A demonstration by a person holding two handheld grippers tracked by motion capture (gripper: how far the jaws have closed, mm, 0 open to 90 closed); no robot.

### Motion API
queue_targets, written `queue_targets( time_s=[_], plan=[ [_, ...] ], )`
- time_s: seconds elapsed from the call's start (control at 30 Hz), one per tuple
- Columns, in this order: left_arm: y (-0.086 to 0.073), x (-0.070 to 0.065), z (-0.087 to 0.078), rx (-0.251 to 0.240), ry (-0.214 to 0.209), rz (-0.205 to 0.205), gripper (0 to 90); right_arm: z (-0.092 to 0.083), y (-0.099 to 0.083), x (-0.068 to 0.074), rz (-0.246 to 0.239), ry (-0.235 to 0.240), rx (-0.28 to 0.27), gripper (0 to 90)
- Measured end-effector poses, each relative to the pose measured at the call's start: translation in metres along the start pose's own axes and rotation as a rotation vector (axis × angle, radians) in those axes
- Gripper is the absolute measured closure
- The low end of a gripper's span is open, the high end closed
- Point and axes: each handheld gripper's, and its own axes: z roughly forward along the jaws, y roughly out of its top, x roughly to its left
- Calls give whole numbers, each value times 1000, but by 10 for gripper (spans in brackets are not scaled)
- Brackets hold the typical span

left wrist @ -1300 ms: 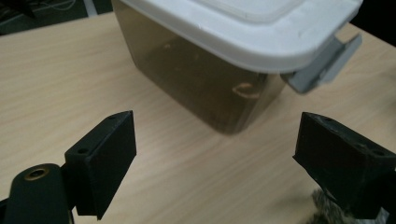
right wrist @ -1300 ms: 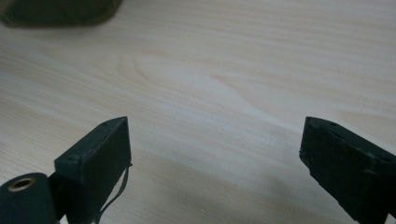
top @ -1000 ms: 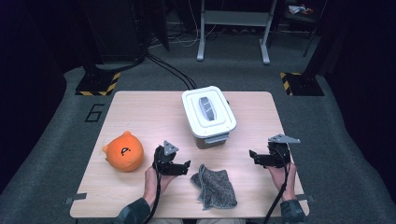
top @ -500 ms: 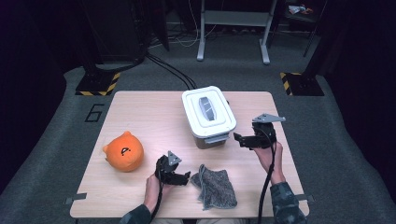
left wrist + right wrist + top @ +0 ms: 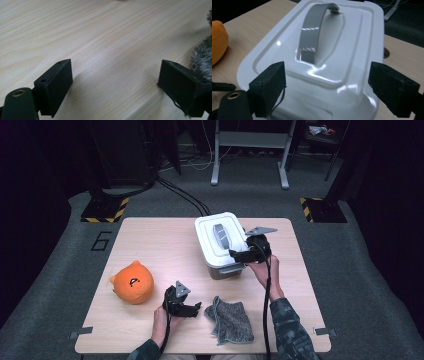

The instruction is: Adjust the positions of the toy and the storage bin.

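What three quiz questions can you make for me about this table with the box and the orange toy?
1. True or false: the lid of the white box is off.
2. What lies just right of the left tool on the table? A) a grey cloth B) a spoon C) a cup
3. Fill in: the right tool is at the box with its jaws ____.

Key:
1. False. The lid is on, its grey handle lying flat.
2. A, the grey cloth. The orange plush toy sits on the tool's other side.
3. Open, with nothing gripped, though they have just been closing a little.
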Motion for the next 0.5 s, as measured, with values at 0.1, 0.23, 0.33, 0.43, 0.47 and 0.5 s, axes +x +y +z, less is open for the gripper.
queue_targets(
  time_s=[0.1,0.23,0.33,0.43,0.47,0.5],
  plan=[
    [-2,1,-3,0,-3,6,118,11,10,6,-9,-4,19,265],
    [-3,1,-3,-5,3,8,119,22,17,9,-25,-8,39,383],
    [-3,1,-3,-5,4,7,120,25,21,12,-29,-18,36,456],
    [-4,1,-3,-2,1,6,120,31,24,14,-64,-28,43,492],
    [-4,1,-3,-2,3,5,120,32,25,14,-87,-28,46,518],
    [-4,1,-3,-3,3,5,120,33,25,17,-77,-32,49,539]
  ],
)
